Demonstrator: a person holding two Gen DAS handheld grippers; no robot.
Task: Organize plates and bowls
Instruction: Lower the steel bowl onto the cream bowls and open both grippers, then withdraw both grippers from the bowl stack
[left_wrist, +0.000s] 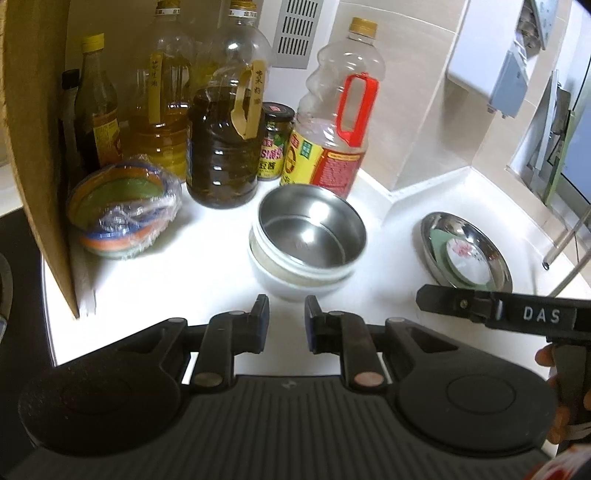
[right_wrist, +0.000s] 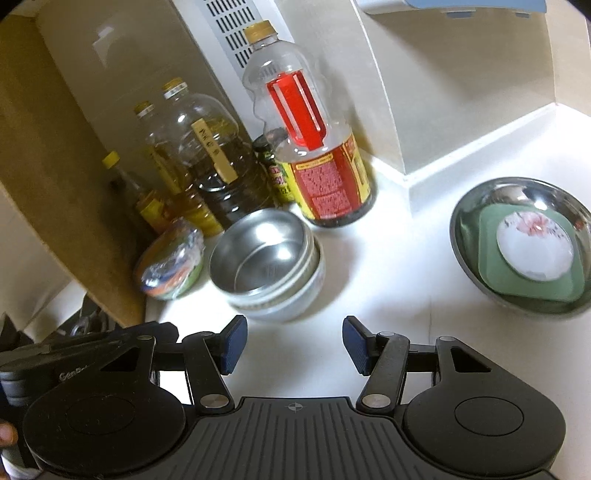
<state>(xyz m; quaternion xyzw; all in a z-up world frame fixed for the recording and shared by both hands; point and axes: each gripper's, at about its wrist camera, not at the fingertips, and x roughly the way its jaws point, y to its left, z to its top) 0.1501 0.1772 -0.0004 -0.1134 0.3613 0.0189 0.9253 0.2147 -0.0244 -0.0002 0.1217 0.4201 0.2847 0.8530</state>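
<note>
On the white counter (left_wrist: 207, 258), just ahead of your left gripper (left_wrist: 286, 317), the steel bowl (left_wrist: 312, 230) sits nested in a white bowl (left_wrist: 288, 284); your fingers stand slightly parted and hold nothing. Your right gripper (right_wrist: 294, 343) gapes wide and empty, with that stack ahead to its left and the steel plate (right_wrist: 517, 243), carrying a green dish (right_wrist: 491, 258) and a flowered saucer (right_wrist: 533, 245), ahead right. The wrapped bowls (left_wrist: 122, 218) blur under plastic.

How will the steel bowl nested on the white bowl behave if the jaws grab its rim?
The steel bowl looks thin-walled, so probably light. Its polished rim may slip. It sits tilted in the white bowl, so it could rock or drag that bowl along.
</note>
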